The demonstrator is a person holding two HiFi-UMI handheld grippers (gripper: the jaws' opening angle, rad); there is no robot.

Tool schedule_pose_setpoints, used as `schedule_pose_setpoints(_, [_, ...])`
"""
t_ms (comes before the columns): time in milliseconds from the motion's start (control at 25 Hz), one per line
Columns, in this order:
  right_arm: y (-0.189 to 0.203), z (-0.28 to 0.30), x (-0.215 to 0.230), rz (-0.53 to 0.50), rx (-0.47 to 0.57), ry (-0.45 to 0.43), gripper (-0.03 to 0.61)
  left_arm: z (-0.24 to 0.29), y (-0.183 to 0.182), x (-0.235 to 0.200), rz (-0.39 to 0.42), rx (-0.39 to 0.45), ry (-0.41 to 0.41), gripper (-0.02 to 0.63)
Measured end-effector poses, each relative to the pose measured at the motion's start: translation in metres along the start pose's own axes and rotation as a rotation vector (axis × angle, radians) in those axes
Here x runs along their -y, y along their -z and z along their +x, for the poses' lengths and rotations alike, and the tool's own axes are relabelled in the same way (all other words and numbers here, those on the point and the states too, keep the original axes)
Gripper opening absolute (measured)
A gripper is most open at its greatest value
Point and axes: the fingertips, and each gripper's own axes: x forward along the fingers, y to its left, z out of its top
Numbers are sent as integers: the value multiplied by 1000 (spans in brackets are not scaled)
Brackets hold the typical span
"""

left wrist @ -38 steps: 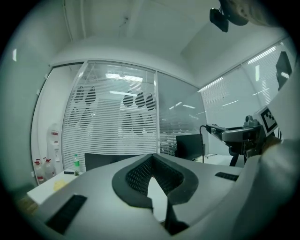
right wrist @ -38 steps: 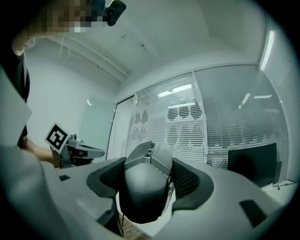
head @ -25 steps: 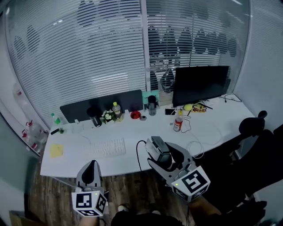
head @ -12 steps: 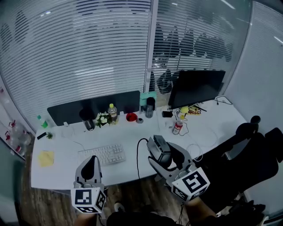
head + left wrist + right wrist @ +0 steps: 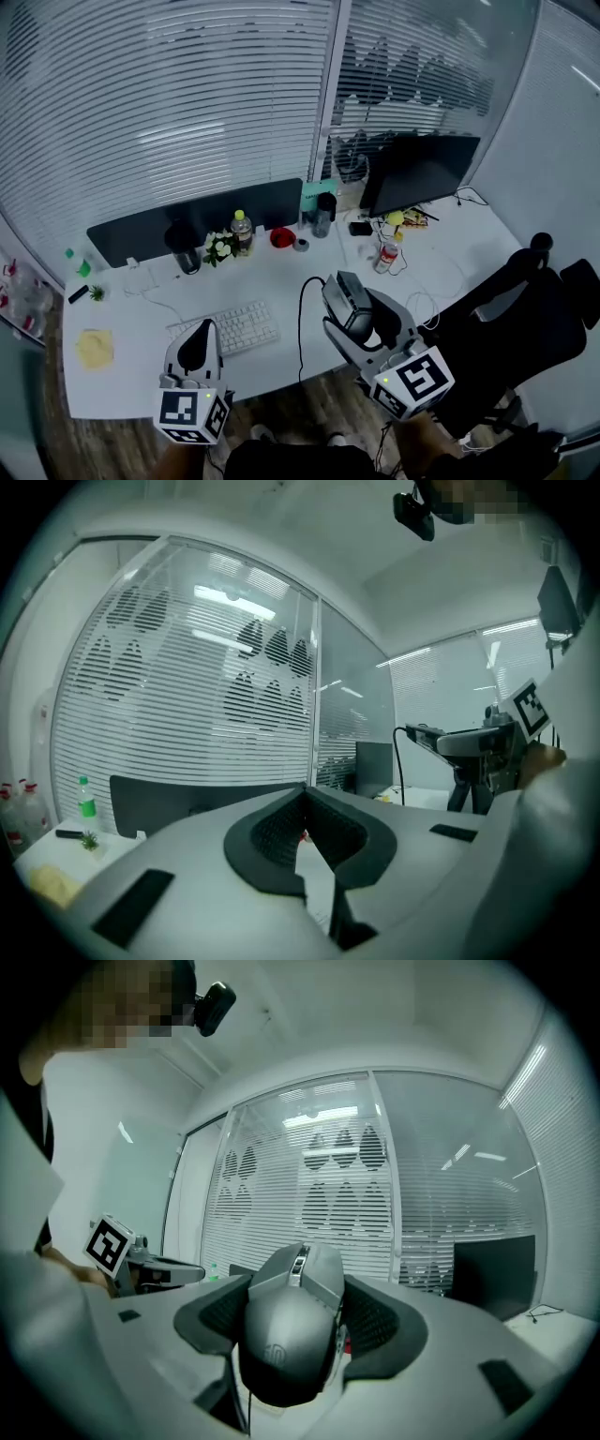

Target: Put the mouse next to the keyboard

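White desk [image 5: 141, 380] against a striped frosted-glass wall, with the mouse clamped in the right gripper
Right gripper [image 5: 352, 305] has its jaws spread wide and pressed on both sides of the grey mouse [image 5: 292, 1335], which is lifted over the near edge of the desk, to the right of the white keyboard [image 5: 228, 328] and apart from it; a dark cable [image 5: 301, 323] hangs down just left of the mouse. Left gripper [image 5: 197, 349] hovers at the near side of the keyboard with its jaws brought together and nothing between them. Farther back stand a dark monitor [image 5: 422, 169] at the right, a bottle [image 5: 242, 230] near the middle and a dark divider panel [image 5: 159, 230]; a yellow pad [image 5: 94, 347] lies at the left, and a black chair [image 5: 525, 309] sits at the right
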Motion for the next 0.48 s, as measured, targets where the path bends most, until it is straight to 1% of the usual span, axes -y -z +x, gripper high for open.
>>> schedule_pose_setpoints(160, [-1,20,-7,3,-10,24,299,7,6,-25,-30,-15,8,29])
schedule_pose_setpoints(320, [7,32,-9,11,-21,42,299,12,10,-36,-10,-23,18,29])
schedule_pose_setpoints(480, [19,46,1,19,-32,57,299,15,12,-45,26,-27,-10,29])
